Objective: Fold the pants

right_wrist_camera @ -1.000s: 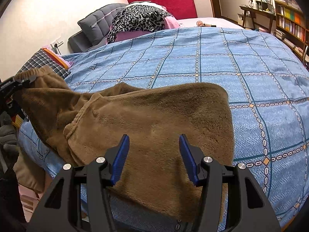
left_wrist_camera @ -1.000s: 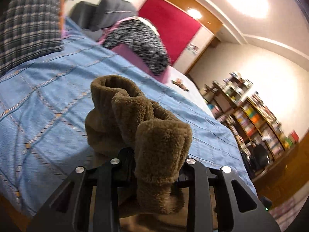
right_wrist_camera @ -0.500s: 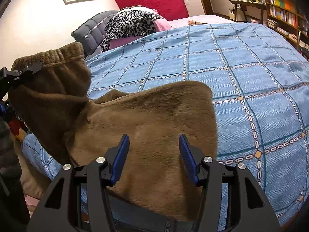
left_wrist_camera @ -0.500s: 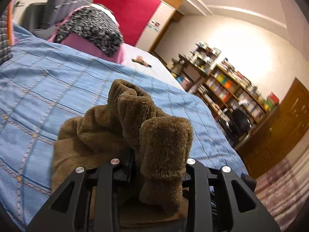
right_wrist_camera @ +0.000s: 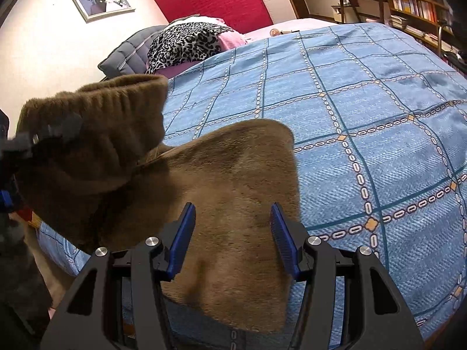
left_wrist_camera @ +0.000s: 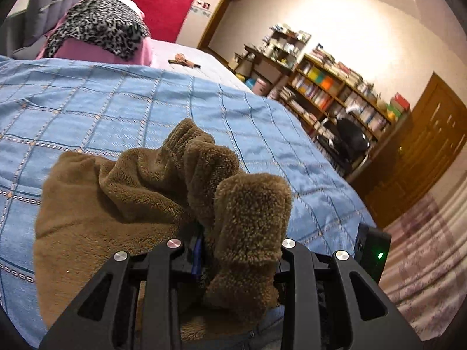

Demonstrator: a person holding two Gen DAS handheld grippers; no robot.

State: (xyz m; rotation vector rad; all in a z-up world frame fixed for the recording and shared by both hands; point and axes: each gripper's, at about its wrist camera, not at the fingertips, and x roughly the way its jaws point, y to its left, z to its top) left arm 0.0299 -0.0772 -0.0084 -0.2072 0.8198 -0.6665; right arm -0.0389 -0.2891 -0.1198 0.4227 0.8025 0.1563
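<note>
The brown fleece pants [right_wrist_camera: 233, 180] lie on the blue checked bedspread [right_wrist_camera: 364, 102] near the bed's front edge. My left gripper [left_wrist_camera: 233, 250] is shut on the pants' ribbed waistband [left_wrist_camera: 248, 204], bunched between its jaws and lifted above the flat part [left_wrist_camera: 87, 218]. In the right wrist view the raised waistband [right_wrist_camera: 96, 134] hangs at the left with the left gripper [right_wrist_camera: 38, 137] on it. My right gripper [right_wrist_camera: 232, 233] is open, hovering just over the flat pants, its blue pads [right_wrist_camera: 182, 236] apart and holding nothing.
A leopard-print cloth on pink bedding [left_wrist_camera: 102, 32] and a grey headboard [right_wrist_camera: 128, 55] lie at the far end. A bookshelf [left_wrist_camera: 335, 93], a dark chair [left_wrist_camera: 350, 143] and a wooden door [left_wrist_camera: 423, 157] stand right of the bed.
My left gripper has carried the waistband higher and rightward over the flat pants, its view swinging toward the bookshelf. My right gripper has stayed open over the pants.
</note>
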